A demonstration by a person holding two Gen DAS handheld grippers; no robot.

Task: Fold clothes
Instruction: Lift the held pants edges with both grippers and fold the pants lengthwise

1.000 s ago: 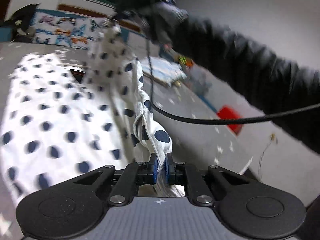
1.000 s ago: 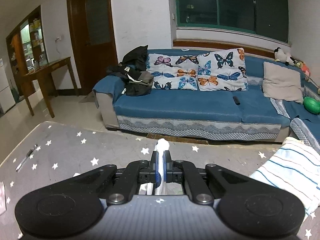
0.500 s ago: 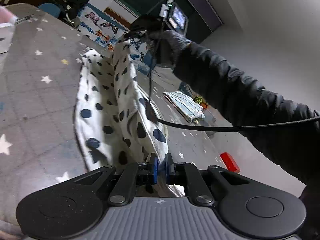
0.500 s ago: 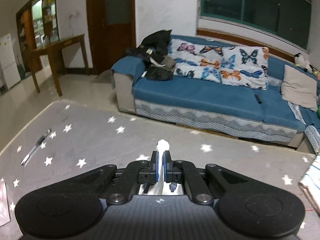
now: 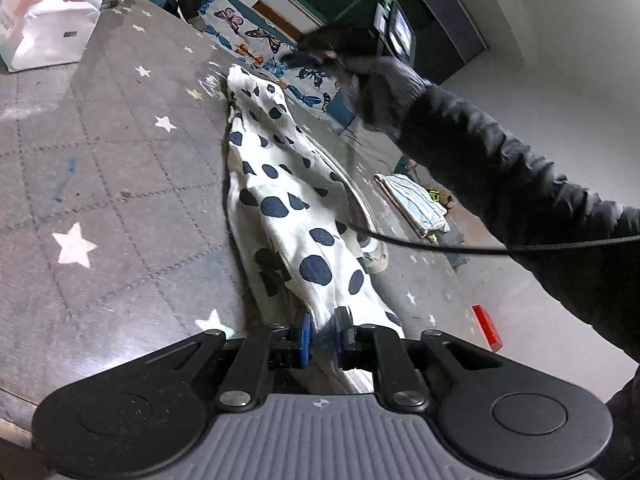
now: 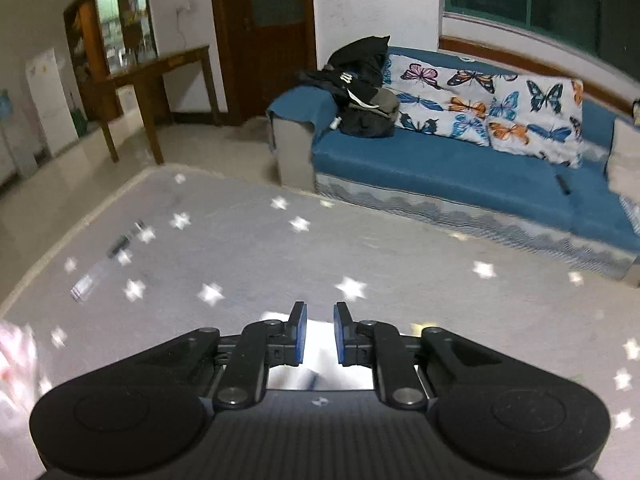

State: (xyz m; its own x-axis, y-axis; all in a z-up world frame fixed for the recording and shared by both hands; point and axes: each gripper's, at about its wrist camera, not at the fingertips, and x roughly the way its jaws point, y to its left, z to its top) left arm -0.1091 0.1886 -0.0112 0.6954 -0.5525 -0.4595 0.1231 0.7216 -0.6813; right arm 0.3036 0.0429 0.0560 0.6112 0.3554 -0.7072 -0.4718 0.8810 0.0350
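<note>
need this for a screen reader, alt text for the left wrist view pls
A white garment with dark blue dots lies in a long fold on a grey star-patterned mat, its near end between the left gripper pads, which have just been opening. A dark-sleeved arm reaches across on the right.

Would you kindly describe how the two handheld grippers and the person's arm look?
Both the left gripper and right gripper are black with blue pads, round side discs and a ribbed grey top. The arm wears a dark sleeve; a black cable runs across it.
</note>
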